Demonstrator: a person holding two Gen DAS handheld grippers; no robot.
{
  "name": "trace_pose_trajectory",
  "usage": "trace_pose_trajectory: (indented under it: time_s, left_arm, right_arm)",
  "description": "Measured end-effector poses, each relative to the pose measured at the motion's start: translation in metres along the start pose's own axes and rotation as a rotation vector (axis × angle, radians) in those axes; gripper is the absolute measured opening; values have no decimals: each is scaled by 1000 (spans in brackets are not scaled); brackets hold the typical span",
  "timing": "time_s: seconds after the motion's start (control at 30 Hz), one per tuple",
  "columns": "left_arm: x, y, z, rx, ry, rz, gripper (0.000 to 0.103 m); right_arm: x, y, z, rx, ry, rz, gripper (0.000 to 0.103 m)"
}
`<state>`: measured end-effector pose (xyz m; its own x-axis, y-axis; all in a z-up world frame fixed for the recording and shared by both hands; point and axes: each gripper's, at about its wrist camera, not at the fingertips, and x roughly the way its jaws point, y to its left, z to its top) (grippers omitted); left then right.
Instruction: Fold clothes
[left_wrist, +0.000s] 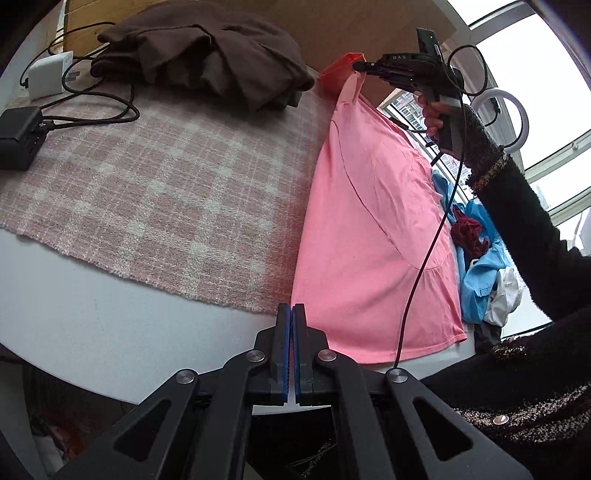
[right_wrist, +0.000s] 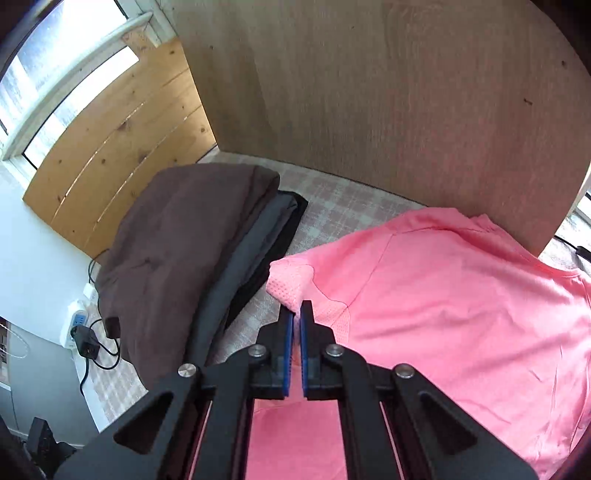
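White table (left_wrist: 74, 317), pink plaid cloth (left_wrist: 166, 192) spread over it, pink shirt (left_wrist: 373, 240) draped on right side of cloth, far corner lifted. Brown folded pile (left_wrist: 207, 55) at far left, touching cloth. Right gripper (right_wrist: 296, 314) clenched on shirt's mesh sleeve; left gripper (left_wrist: 291, 310) pinched closed at shirt's near hem, grasp unclear.

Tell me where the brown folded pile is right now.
The brown folded pile sits at the far end of the checked cloth, left of the pink shirt, beside the cables.
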<state>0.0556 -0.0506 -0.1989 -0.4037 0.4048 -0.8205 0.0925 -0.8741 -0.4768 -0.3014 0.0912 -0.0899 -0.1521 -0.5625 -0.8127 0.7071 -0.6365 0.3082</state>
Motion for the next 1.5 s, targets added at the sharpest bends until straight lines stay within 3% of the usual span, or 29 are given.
trace_pose_trajectory:
  time_s: [0.2,0.27,0.33,0.5,0.63,0.77,0.83,0.97,1.07,1.2,1.3,1.4,1.5]
  left_arm:
    - [0,11,2,-38,7,19,1]
    - [0,15,3,-50,9,25,1]
    - [0,19,3,-63,12,31,3]
    - [-2,28,5,-90,16,49,3]
    - [-33,17,23,-13,-24,98,3]
    - [-69,7,54,67,-94,107,4]
    - [-84,3,74,102,-126,105,9]
    - [-80,-24,117,202,-143,79,11]
    - [-71,-48,150,284,-147,56,11]
    - [-30,-94,177,389,-83,7,11]
    - [1,-132,190,452,-41,-10,11]
    - [9,-160,210,462,-48,-33,11]
    - [10,-176,233,446,-81,19,11]
  right_arm:
    - [35,-6,15,45,-14,33,3]
    - [53,-6,15,36,-2,-2,3]
    - [71,-6,15,25,28,-31,3]
    - [94,-4,16,49,163,31,10]
    - [37,-7,19,80,85,128,25]
    - [-57,-21,15,108,-23,215,26]
    - [-117,-37,4,135,-96,214,27]
    - [-243,-73,-46,151,-224,76,43]
    - [-310,-91,-111,186,-269,-112,43]
    - [-345,-120,-210,307,-234,-299,43]
    - [-356,-148,-272,422,-232,-315,27]
    - [-362,-165,-294,444,-239,-285,25]
    - [-371,-172,-284,412,-285,-262,25]
